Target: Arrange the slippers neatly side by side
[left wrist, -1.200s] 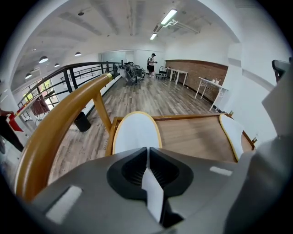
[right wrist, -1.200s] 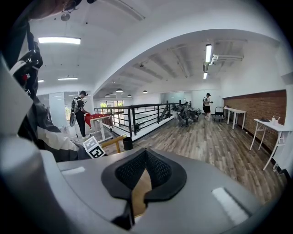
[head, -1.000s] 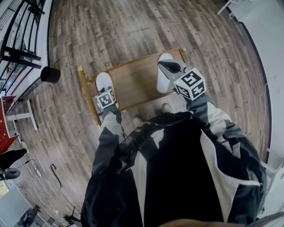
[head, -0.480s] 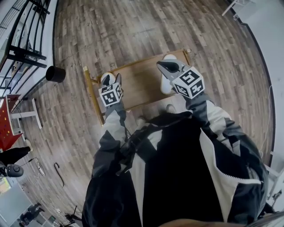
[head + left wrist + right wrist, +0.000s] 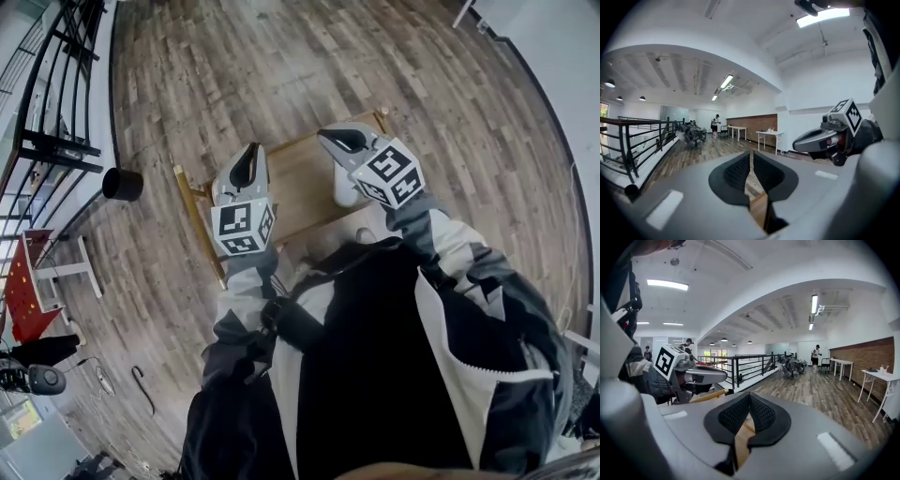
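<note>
A low wooden table stands on the floor in front of me. One white slipper lies at its right end, partly under my right gripper, which hovers above it, shut and empty. The other slipper is hidden beneath my left gripper, held high over the table's left end. In the left gripper view the left gripper points level across the room; its jaws are closing, a thin gap remains and nothing is between them. The right gripper also looks level, its pads touching.
A black bin sits on the plank floor left of the table, near a black railing. My feet are at the table's near edge. White tables and people stand far off across the room.
My left gripper has lifted away from the left slipper and risen toward the camera, now covering that slipper. The right gripper has barely moved above the right slipper.
</note>
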Demonstrator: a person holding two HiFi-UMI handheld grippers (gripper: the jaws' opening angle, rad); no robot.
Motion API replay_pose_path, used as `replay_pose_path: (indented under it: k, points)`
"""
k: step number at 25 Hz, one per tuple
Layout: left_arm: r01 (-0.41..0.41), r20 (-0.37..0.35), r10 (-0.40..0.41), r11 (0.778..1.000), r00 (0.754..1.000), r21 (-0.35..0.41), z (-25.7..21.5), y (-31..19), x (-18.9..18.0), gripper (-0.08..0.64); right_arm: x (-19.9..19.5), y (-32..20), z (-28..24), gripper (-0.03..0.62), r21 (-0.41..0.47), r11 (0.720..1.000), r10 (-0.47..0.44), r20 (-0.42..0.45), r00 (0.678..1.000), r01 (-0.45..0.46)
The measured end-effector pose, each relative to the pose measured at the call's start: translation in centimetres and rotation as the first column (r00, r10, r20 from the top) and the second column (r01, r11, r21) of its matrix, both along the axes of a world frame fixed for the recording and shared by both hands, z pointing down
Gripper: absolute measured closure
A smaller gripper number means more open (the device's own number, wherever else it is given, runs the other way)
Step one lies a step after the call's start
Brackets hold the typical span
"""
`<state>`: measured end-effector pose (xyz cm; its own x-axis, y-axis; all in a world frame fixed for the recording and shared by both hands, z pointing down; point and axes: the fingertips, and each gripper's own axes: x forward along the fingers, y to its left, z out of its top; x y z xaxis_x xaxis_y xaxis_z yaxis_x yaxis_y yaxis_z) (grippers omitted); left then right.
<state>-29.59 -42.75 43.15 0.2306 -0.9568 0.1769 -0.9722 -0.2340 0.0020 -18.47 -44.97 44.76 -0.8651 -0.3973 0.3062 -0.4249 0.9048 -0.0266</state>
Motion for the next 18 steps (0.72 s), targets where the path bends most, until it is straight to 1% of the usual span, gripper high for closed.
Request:
replay_pose_path:
  k: [3,7,13,18]
  points:
    - [-0.037,-0.006,0.037,0.999,0.999,0.031,-1.2,0.7,2.4,0.546,0.5,0.0,-1.7,0.589,0.033,0.999,0.012,0.024,1.000,-0.013]
    - [-0.070,-0.006,0.070,0.997,0.997,0.031,-1.6,1.1,4.5,0.548,0.8,0.6,-2.0,0.589,0.036,0.999,0.009,0.026,1.000,-0.010]
    - [-0.067,-0.002,0.067,0.998,0.998,0.019,-1.7,1.0,4.9,0.548,0.8,1.0,-2.2,0.589,0.025,1.000,0.002,0.035,0.999,-0.003]
    - [-0.059,-0.010,0.059,0.998,0.998,0.016,-1.7,0.9,4.7,0.548,0.8,1.0,-2.0,0.589,0.023,1.000,0.003,0.020,1.000,-0.003]
